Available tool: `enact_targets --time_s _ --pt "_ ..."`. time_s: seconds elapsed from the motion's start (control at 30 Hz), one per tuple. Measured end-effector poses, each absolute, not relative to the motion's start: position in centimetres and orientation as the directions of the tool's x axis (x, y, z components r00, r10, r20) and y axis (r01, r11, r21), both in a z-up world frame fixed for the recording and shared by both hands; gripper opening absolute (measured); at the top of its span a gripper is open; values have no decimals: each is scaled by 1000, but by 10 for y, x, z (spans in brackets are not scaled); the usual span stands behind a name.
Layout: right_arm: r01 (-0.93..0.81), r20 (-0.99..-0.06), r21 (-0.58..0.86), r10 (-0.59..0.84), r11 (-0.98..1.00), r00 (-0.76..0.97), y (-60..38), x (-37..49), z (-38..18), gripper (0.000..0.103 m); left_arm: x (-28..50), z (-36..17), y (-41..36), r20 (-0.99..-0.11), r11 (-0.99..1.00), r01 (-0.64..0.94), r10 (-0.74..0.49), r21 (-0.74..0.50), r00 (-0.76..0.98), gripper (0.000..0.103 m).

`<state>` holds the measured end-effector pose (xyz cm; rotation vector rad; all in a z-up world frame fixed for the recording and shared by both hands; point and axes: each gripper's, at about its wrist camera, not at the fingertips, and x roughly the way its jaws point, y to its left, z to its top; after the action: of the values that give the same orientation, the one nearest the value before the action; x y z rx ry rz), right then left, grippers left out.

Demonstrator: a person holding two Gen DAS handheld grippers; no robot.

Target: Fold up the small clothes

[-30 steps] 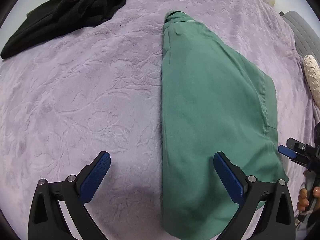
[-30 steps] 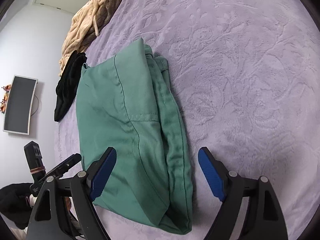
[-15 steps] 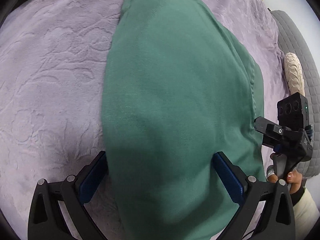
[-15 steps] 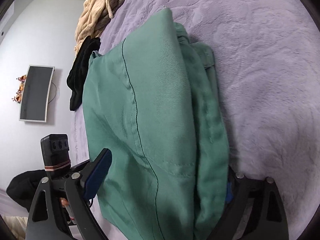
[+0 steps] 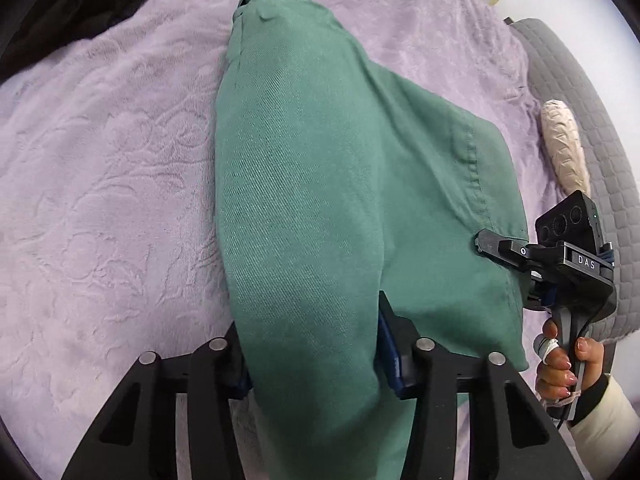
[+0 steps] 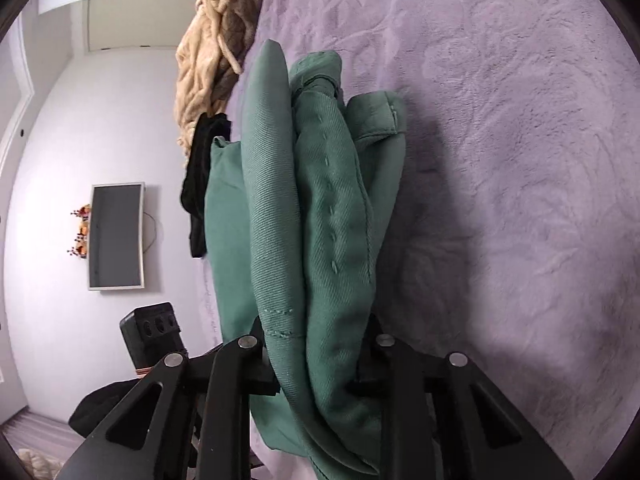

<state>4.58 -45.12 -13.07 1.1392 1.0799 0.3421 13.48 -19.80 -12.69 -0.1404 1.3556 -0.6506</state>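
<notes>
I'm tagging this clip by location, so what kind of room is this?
Most likely a bedroom: a plush purple bedspread with clothes on it, a quilted grey headboard at its edge, and a wall-mounted screen.

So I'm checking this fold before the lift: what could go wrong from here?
The right gripper, still closing, bites several bunched layers of the green garment; inner layers may slip out. The left gripper is closing over a thick fold too, so lifting unevenly could undo the fold on the purple blanket.

Left wrist view looks steeply down, right wrist view shallower; both close over the shared green garment (image 5: pixel 320 200) (image 6: pixel 320 220).
</notes>
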Motion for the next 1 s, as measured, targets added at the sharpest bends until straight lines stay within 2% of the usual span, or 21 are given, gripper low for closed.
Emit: enact_targets --time_s 0.3,0.57,0.67,0.73,0.8,0.83,0.97,1.0 --pt "207 -451 892 753 402 479 -390 6 -89 25 91 -78 -126 -831 800 352 -548 -486 98 49" --pt "245 -445 894 800 374 403 -296 -42 -115 25 17 -90 -35 -891 858 319 -447 -402 80 50" --pt "335 -543 832 771 442 333 -269 -58 -147 26 -3 -119 -12 -941 905 303 -332 -299 65 52" --pt "405 -653 744 707 531 273 -267 -65 -159 32 -9 -130 1 -949 914 283 -312 -289 40 53" --pt "445 -713 688 647 573 270 -275 -70 -155 45 -11 -121 10 -939 909 276 -340 -313 53 53" --pt "456 -740 663 610 593 282 -281 -73 -148 47 -9 -113 12 -942 911 290 -326 -292 77 53" --pt "447 -813 581 464 680 352 -294 -77 -109 47 15 -85 18 -927 921 283 -328 -270 183 53" --pt "423 -816 572 434 703 382 -292 -74 -97 43 25 -81 16 -923 923 280 -327 -265 204 53"
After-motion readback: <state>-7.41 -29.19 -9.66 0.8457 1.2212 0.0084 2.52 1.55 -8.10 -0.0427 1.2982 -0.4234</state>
